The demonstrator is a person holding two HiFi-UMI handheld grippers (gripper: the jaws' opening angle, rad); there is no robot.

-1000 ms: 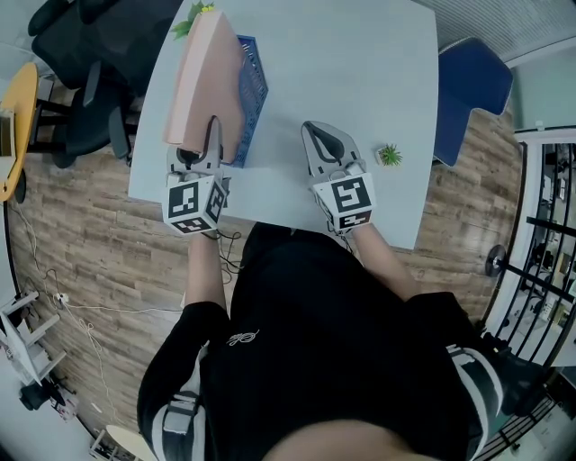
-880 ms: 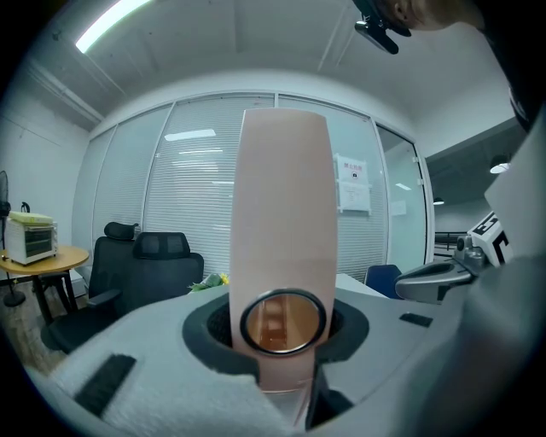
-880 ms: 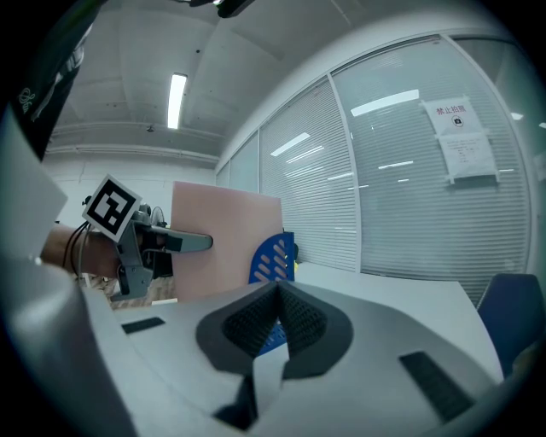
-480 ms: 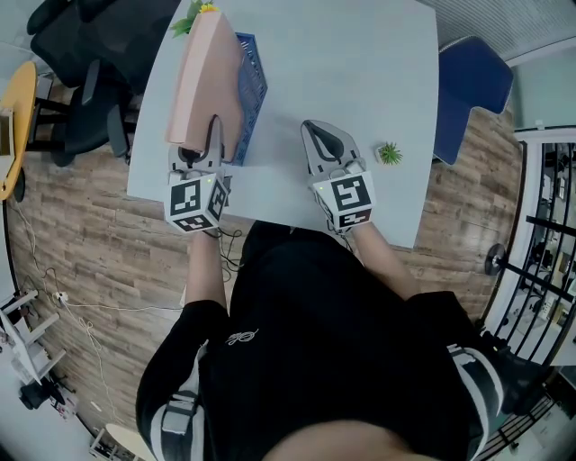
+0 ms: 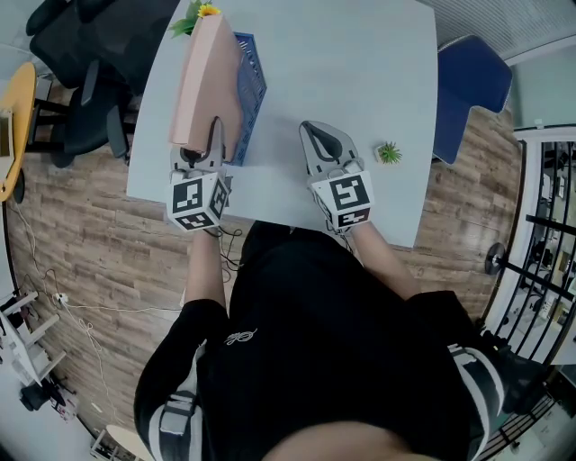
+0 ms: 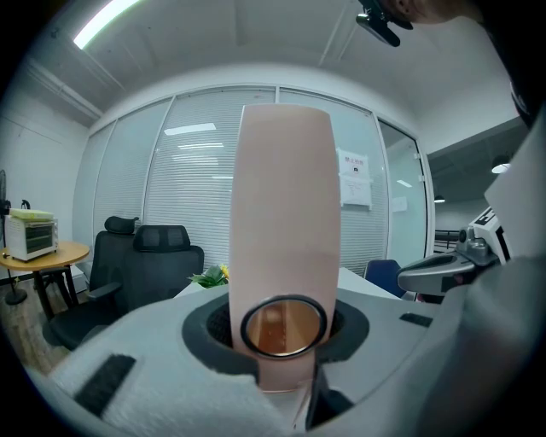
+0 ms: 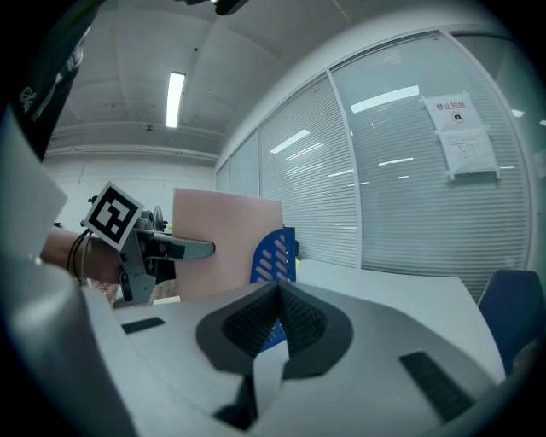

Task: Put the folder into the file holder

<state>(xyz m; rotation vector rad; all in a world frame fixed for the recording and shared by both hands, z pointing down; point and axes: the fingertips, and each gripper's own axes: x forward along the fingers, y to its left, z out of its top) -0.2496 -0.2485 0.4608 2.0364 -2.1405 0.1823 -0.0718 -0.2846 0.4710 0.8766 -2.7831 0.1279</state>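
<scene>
A pink folder (image 5: 205,76) stands on edge over the white table (image 5: 360,63), and my left gripper (image 5: 209,142) is shut on its near end. In the left gripper view the folder's spine (image 6: 284,256), with a round ring hole, fills the space between the jaws. The blue perforated file holder (image 5: 251,85) stands right beside the folder, on its right. I cannot tell whether the folder's far end is inside it. My right gripper (image 5: 313,137) is shut and holds nothing, low over the table to the right of the holder. From its own view I see the folder (image 7: 223,243) and the holder (image 7: 275,254).
A small green potted plant (image 5: 389,154) sits near the table's right edge. A plant with a yellow flower (image 5: 198,13) stands at the far end of the folder. A blue chair (image 5: 470,85) is right of the table, and black office chairs (image 5: 90,81) are to the left.
The left gripper and the folder have edged very slightly to the right, toward the holder. The right gripper has stayed where it was.
</scene>
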